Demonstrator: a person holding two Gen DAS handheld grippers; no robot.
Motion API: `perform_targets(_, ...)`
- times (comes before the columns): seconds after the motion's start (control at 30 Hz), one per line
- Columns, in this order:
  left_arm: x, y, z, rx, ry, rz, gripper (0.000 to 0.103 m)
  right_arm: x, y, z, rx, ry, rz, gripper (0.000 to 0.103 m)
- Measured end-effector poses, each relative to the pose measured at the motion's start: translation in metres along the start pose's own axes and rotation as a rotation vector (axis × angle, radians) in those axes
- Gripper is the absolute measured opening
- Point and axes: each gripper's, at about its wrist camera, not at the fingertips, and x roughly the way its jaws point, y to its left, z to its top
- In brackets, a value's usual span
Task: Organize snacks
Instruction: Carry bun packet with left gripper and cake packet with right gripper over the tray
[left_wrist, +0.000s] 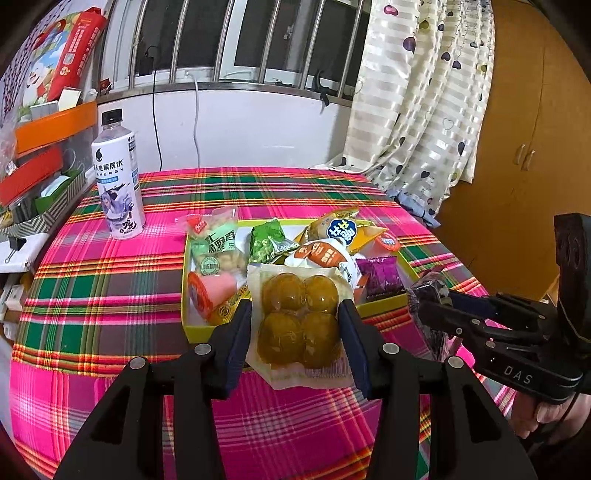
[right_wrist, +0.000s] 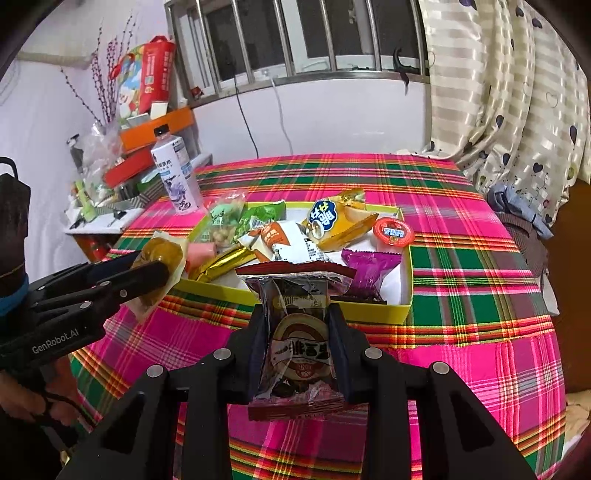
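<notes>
Two grippers work for us, one in each hand, both raised above the near edge of the table. Our left gripper (left_wrist: 295, 328) has its dark blue pads (left_wrist: 240, 336) partly closed against the sides of a clear vacuum-sealed pack of four round brown-yellow pieces (left_wrist: 299, 325), which it holds clear of the cloth. Our right gripper (right_wrist: 299, 339) is closed narrower, on a dark shiny foil snack packet with a red serrated top and a round label (right_wrist: 301, 343), held upright between the fingers. In the left view the right gripper (left_wrist: 439, 314) shows at the right edge with its packet, and a hand (left_wrist: 550, 410) grips its handle.

Just beyond both tools lies a shallow yellow cardboard tray with a white floor (right_wrist: 369, 314), near the middle of the table. Inside it we see a purple foil packet (right_wrist: 369, 266) at the near right corner, a small round red-lidded jelly cup (right_wrist: 393, 230) by the right wall, a yellow pack with a blue round logo (right_wrist: 332, 218) toward the far side, a white and orange wrapper (right_wrist: 280, 240) in the middle, a green pea packet (left_wrist: 269, 240), a clear bag of pale nuts (left_wrist: 214, 243) at the far left corner and a pink roll (left_wrist: 214, 291) at the near left.

A pink, green and red plaid tablecloth (left_wrist: 110, 295) covers the table. Near its far left corner a white drink bottle with a black cap (left_wrist: 116, 177) stands upright.
</notes>
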Motion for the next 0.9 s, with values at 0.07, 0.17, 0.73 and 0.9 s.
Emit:
perform_targets(0.07,0.001,-0.001,0.001,0.002,0.0,0.001,0.048,0.0,0.0,0.0,0.002,-0.001,0.001,0.031)
perform_targets(0.17,0.003,-0.001,0.002,0.002,0.002,0.004,0.048,0.0,-0.002,0.002,0.003,-0.004,-0.001,0.031)
perform_targets(0.73,0.013,0.002,0.01,-0.003,0.001,0.008,0.048,0.002,-0.006,0.007,0.003,-0.006,-0.006,0.031)
perform_targets(0.9,0.02,0.009,0.017,-0.008,-0.002,0.016,0.048,0.007,-0.013,0.018,0.007,-0.01,-0.017,0.031)
